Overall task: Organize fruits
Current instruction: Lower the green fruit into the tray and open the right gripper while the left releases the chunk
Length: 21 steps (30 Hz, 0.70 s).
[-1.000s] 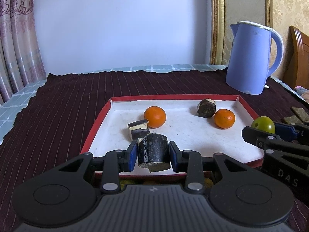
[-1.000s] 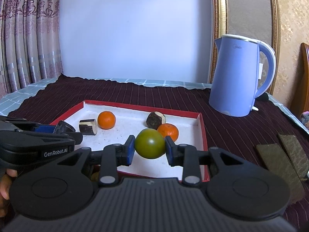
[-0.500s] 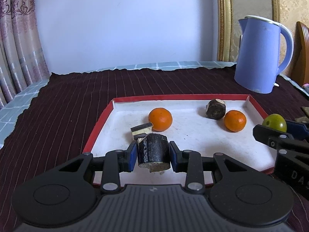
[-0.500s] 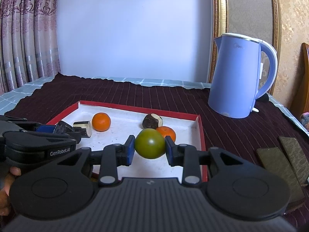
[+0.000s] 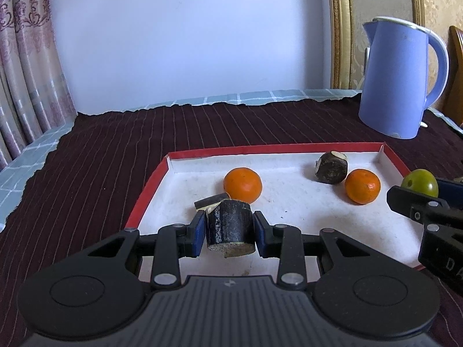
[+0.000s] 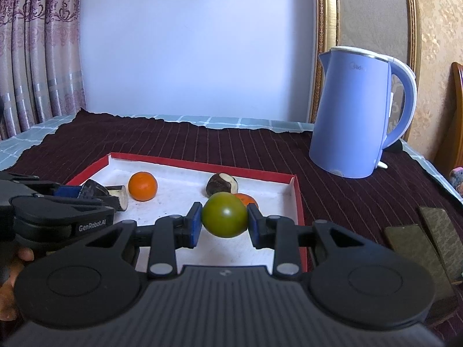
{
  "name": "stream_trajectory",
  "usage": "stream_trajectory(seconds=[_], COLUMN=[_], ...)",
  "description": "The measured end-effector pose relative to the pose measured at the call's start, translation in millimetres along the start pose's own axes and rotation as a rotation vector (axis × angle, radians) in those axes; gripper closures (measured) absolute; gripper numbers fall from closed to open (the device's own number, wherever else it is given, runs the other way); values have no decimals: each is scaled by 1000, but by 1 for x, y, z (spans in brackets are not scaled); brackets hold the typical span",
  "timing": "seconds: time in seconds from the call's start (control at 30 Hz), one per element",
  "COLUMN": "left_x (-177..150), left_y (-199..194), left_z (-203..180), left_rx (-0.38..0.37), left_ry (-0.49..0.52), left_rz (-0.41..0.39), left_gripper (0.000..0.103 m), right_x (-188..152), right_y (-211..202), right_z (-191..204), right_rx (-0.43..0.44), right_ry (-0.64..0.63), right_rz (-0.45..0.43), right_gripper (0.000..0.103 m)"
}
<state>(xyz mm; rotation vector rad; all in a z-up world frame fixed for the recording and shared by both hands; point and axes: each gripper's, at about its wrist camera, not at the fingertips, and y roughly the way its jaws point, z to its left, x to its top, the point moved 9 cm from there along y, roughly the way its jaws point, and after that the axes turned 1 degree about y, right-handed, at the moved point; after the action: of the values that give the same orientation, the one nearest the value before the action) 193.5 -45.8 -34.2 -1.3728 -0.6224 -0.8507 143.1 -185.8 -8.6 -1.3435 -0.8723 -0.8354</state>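
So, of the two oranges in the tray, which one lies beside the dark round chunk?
The orange nearer the blue kettle: it sits next to the dark chunk near the tray's back corner.

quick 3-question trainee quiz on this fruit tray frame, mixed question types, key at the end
1. True or false: the left gripper is shut on a dark sugarcane chunk.
2. Multiple choice: what does the right gripper hold? A) an orange B) a green round fruit C) the kettle lid
3. Fill in: how many oranges lie in the red-rimmed tray?

Key:
1. True. The pads press both sides of the chunk, above the tray.
2. B. The green round fruit sits between the pads.
3. Two: the left orange and the right orange. Two more dark sugarcane pieces also lie there; the blue kettle stands outside on the cloth.
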Motion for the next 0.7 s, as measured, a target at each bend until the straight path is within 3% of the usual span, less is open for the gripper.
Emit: stream_trajectory(seconds=[0.7], left_x=[12], left_y=[28], left_z=[-2], left_rx=[34], left_ry=[18], left_rz=[26], left_gripper=[69], right_x=[8], right_y=[40], right_z=[-10], right_rx=[-39], right_ry=[12], right_rz=[44], right_gripper=[73])
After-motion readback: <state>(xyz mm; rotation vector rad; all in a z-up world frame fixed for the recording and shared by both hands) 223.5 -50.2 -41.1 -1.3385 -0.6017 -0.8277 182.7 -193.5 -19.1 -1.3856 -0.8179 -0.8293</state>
